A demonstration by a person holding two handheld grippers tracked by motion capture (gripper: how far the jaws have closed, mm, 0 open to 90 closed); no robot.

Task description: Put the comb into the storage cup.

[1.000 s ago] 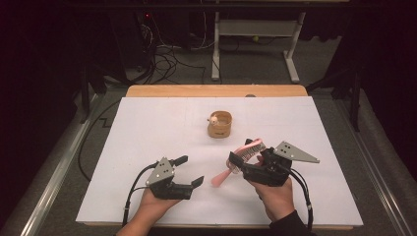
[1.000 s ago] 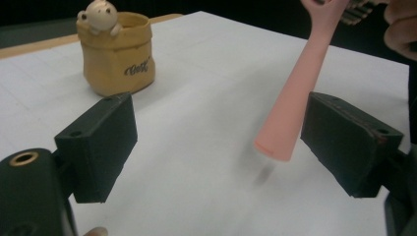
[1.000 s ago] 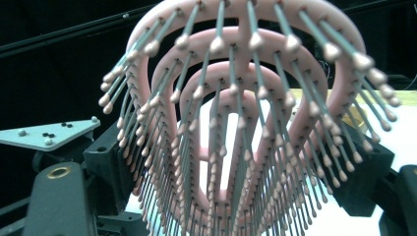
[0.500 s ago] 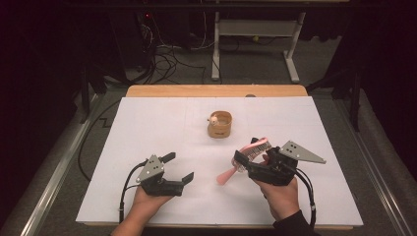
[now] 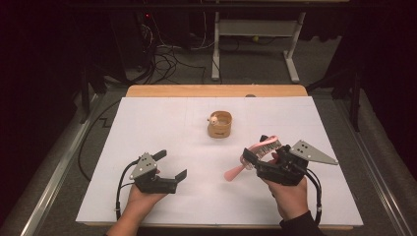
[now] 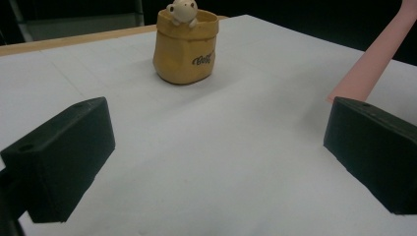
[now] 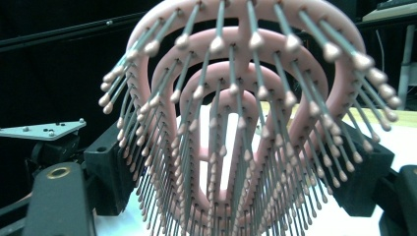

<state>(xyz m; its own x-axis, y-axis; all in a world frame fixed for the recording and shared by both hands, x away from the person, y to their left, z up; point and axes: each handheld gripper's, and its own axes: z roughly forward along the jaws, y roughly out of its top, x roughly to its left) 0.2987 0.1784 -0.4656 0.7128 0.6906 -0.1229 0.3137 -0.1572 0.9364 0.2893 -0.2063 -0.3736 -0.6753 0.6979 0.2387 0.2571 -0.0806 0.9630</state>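
Note:
A pink hairbrush (image 5: 263, 146) is clamped in my right gripper (image 5: 258, 151), bristles up and handle (image 5: 234, 172) slanting down toward the white sheet. In the right gripper view the brush head (image 7: 236, 123) stands close up between the two black jaws. My left gripper (image 5: 171, 164) lies low over the sheet at the near left, left of the handle's tip and apart from it. Its jaws have just been opening and stand wide, open, with nothing between them (image 6: 216, 167). A small yellow cup (image 5: 220, 124) with a bear figure on its rim (image 6: 186, 46) stands mid-table beyond both grippers.
A white sheet (image 5: 147, 123) covers the table, and a wooden strip (image 5: 216, 91) shows at the far edge. Beyond it are a desk frame (image 5: 255, 44) and cables (image 5: 162, 59) on a dark floor. The pink handle (image 6: 376, 61) shows at the upper right of the left gripper view.
My left gripper has drawn back to the left, away from the brush handle, and its jaws have spread wider. The right gripper and the brush have hardly moved.

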